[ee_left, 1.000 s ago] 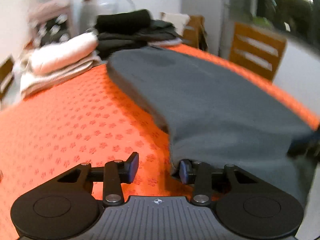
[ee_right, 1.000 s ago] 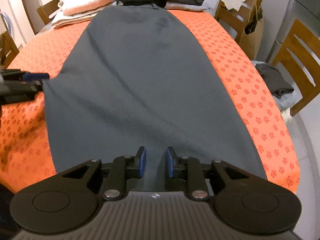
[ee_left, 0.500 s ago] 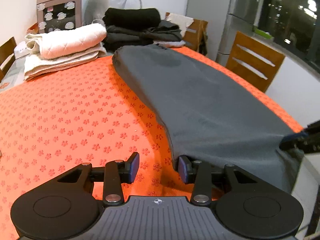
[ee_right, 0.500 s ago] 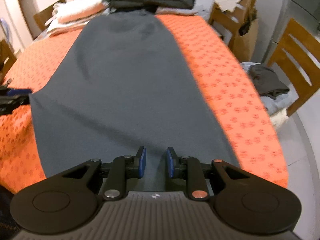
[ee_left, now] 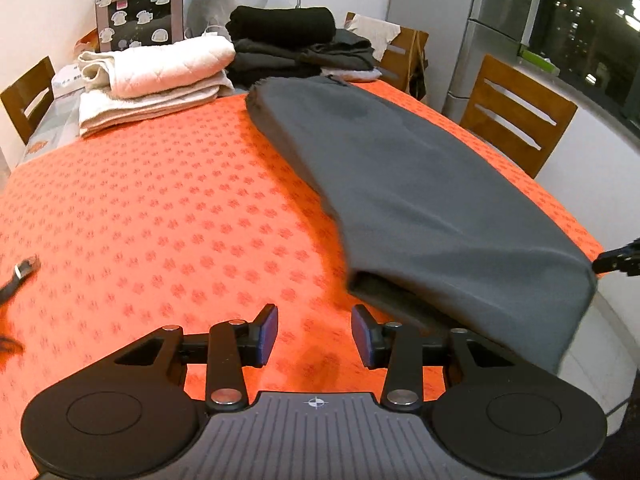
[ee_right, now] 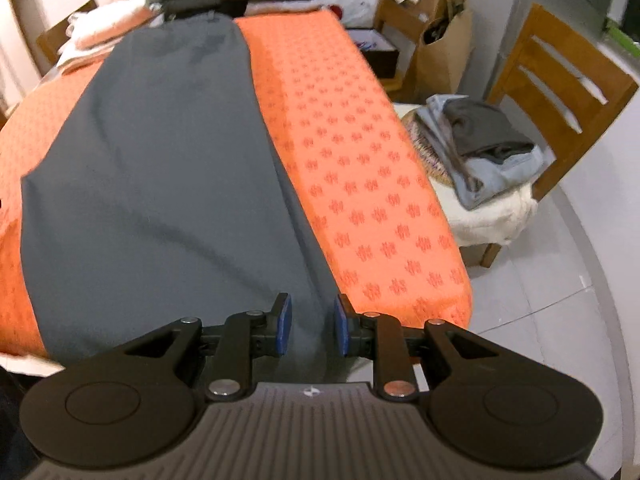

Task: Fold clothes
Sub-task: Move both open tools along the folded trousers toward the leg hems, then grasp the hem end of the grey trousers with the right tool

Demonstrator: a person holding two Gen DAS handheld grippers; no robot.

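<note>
A long dark grey garment [ee_left: 420,184] lies flat down the orange tablecloth [ee_left: 160,220], its near end hanging over the table's front edge. My left gripper [ee_left: 314,334] is open over bare tablecloth, just left of the garment's near left corner, with nothing between its fingers. At the far right of the left wrist view the right gripper [ee_left: 618,258] shows by the garment's other near corner. In the right wrist view my right gripper [ee_right: 312,330] stands open above the grey garment [ee_right: 160,180] near its right edge, the cloth lying beneath the gap.
Folded white towels [ee_left: 156,76] and a dark folded stack [ee_left: 296,44] sit at the table's far end. A strap [ee_left: 20,272] lies at the left edge. Wooden chairs [ee_left: 516,116] stand to the right, one bearing clothes [ee_right: 492,148]. A paper bag [ee_right: 444,52] stands beyond.
My left gripper has drawn back and leftward off the garment's corner, which its right finger was touching. The right gripper has shifted toward the garment's right edge and opened slightly wider.
</note>
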